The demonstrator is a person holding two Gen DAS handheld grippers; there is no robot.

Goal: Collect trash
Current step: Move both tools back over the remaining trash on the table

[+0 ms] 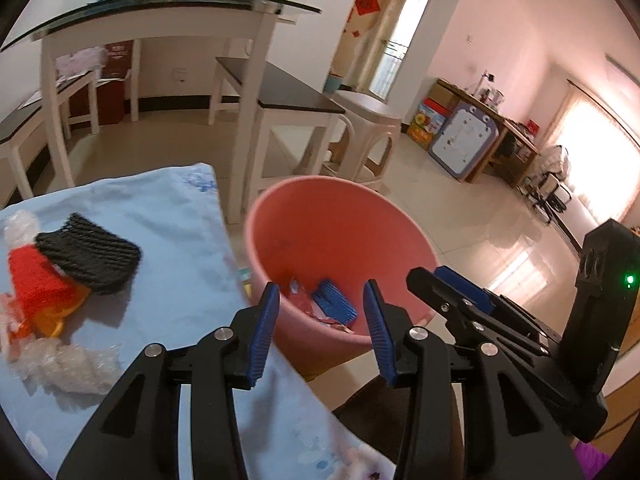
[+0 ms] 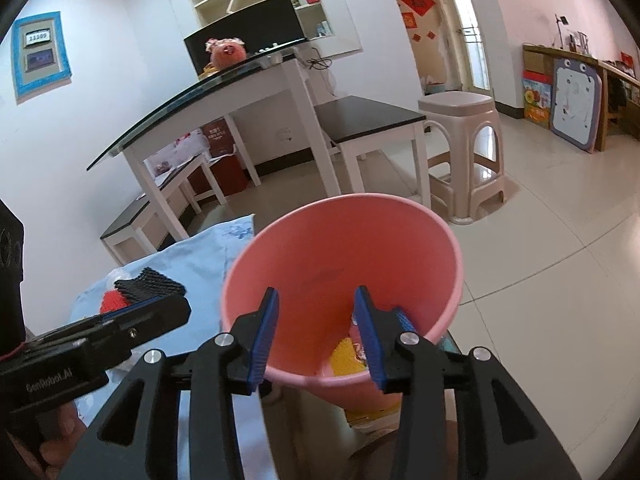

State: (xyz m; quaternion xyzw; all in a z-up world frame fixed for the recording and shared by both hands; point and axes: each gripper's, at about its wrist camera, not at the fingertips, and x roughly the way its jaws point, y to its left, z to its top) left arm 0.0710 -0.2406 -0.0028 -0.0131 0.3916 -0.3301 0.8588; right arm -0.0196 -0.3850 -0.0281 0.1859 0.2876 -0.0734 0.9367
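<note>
The left gripper (image 1: 322, 326) has its jaws spread apart with nothing between the blue pads (image 1: 264, 332). It hangs over the near rim of the pink bucket (image 1: 416, 236), aimed down into it. The right gripper (image 2: 316, 330) is likewise spread and empty, positioned over the same bucket just beside the left unit; its body shows at the right edge of the left wrist view.

Inside the bucket lie pieces already collected — a blue foam net (image 1: 334, 300), red wrapper scraps (image 1: 304, 300) and a yellow foam net (image 2: 346, 356).

The remaining trash sits on the table with the light blue cloth (image 1: 160, 208), to the left of the bucket:

- black foam net (image 1: 90, 256), resting on top of the pile
- red foam net (image 1: 34, 284), partly under the black one
- orange piece (image 1: 60, 316), touching the red net
- clear bubble wrap (image 1: 60, 364), nearest the table's front edge

Handling judgement: all items look very light, soft and compressible. The foam nets should deform under the pads, so a firm pinch across a raised edge or fold is advisable. The bubble wrap is likely slippery and springy — take it at a bunched ridge rather than a flat sheet. The black net is the most accessible piece; lifting it first may drag the red net along.
</note>
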